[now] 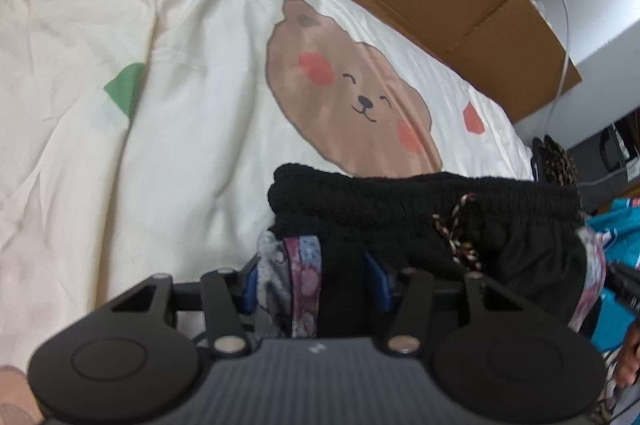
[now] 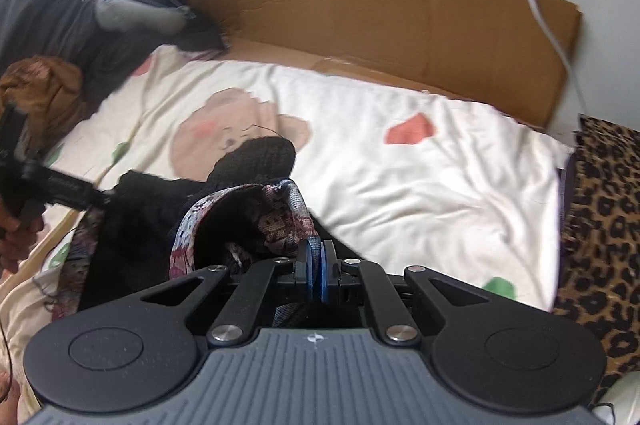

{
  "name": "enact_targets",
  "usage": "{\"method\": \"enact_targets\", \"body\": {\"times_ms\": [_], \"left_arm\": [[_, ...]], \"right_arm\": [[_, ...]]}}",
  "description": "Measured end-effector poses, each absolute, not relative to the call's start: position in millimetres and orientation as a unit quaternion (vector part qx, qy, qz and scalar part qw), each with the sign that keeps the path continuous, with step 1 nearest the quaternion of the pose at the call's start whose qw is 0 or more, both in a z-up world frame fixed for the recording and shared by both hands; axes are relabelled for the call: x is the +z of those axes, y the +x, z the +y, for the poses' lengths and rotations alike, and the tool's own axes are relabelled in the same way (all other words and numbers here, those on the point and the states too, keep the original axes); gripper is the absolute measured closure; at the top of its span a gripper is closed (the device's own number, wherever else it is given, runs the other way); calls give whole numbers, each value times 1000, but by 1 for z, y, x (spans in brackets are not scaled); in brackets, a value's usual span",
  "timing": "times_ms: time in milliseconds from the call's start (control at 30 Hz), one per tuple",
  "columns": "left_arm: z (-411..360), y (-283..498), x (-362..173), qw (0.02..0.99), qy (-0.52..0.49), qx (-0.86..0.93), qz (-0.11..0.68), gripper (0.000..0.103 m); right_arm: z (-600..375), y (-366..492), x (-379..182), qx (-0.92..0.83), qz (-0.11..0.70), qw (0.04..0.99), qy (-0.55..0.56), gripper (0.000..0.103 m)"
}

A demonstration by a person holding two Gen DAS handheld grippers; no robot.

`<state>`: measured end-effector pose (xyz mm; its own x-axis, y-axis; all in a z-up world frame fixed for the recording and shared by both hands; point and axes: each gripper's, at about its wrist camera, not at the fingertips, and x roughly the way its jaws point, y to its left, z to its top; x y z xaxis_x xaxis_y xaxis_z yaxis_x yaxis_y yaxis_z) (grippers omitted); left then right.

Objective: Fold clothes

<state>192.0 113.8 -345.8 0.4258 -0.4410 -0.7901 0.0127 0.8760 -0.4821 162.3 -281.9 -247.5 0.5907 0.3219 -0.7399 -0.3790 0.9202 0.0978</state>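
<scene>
Above the bed point(image 1: 180, 65), my left tool point(image 1: 316, 281) pinches the black shorts point(image 1: 400, 209) at their patterned edge; waistband runs toward 3 o'clock, where my right tool point(image 2: 318, 273), pressed together, nips the other edge.

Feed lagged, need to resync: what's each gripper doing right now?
Left gripper: jaws apart with the black shorts between them; grip cannot be told.
Right gripper: shut on the shorts' patterned edge.
</scene>
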Motion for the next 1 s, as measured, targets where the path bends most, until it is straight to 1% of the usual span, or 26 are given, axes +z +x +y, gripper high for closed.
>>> {"method": "enact_targets", "body": {"times_ms": [267, 467, 733, 767, 800, 833, 867, 1000], "left_arm": [[108, 198, -339, 821, -190, -164, 512, 49], [110, 199, -335, 818, -207, -183, 504, 50], [109, 204, -346, 803, -212, -204, 519, 50], [110, 205, -348, 801, -213, -206, 520, 52], [109, 204, -350, 799, -216, -207, 521, 56], [109, 204, -352, 798, -218, -208, 522, 73], [109, 204, -353, 797, -215, -207, 525, 87], [113, 200, -341, 810, -193, -214, 511, 91]], "right_arm": [[-300, 174, -248, 169, 402, 899, -40, 101], [-314, 182, -249, 148, 397, 905, -44, 101], [-327, 196, -252, 122, 392, 910, -51, 101], [-327, 199, -253, 120, 393, 910, -53, 101], [-326, 203, -254, 118, 393, 910, -55, 101], [-326, 206, -255, 116, 393, 910, -55, 101], [-326, 209, -256, 115, 393, 911, -55, 101], [-324, 220, -256, 114, 391, 912, -54, 101]]}}
